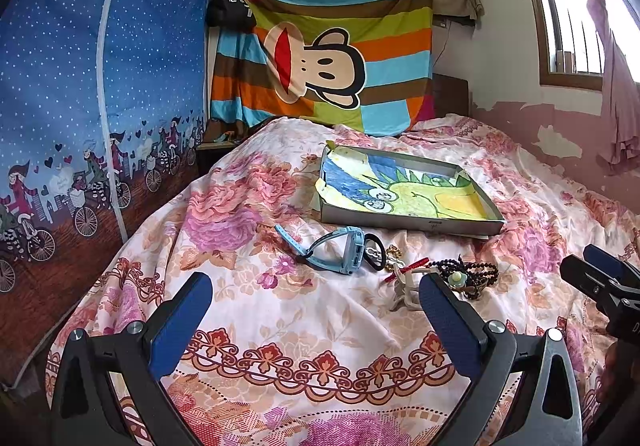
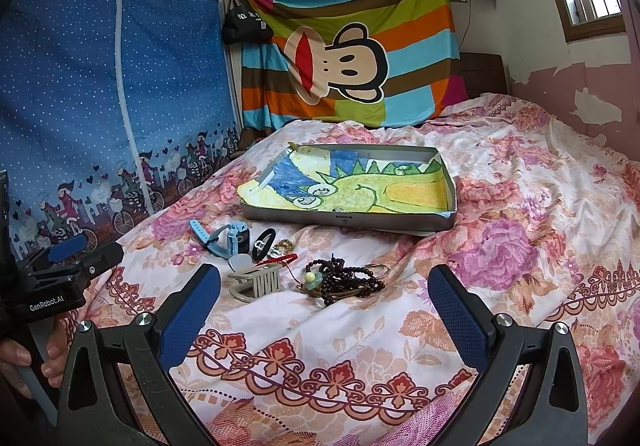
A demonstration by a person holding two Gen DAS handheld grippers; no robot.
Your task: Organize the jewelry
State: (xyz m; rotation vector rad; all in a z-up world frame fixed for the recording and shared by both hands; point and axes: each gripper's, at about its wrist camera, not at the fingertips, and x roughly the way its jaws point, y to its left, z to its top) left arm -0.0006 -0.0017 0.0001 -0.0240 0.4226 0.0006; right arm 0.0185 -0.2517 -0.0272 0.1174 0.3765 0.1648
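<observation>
Left gripper (image 1: 316, 310) wide open, empty, right gripper (image 2: 324, 302) wide open, empty, blue watch (image 2: 224, 238), bead bracelets (image 2: 344, 280), hair claw (image 2: 256, 280) on bed (image 2: 520, 246), lined tray (image 2: 450, 181) behind them

White lettering "GenRobot.AI" runs along the black body of the left tongs (image 2: 66, 250), at the near left of the right wrist view. The black cloth bag (image 2: 246, 25) hanging at the far side beside the striped monkey sheet carries white Chinese characters, too small to read surely. The grey tray's (image 2: 344, 219) small front label is illegible.
</observation>
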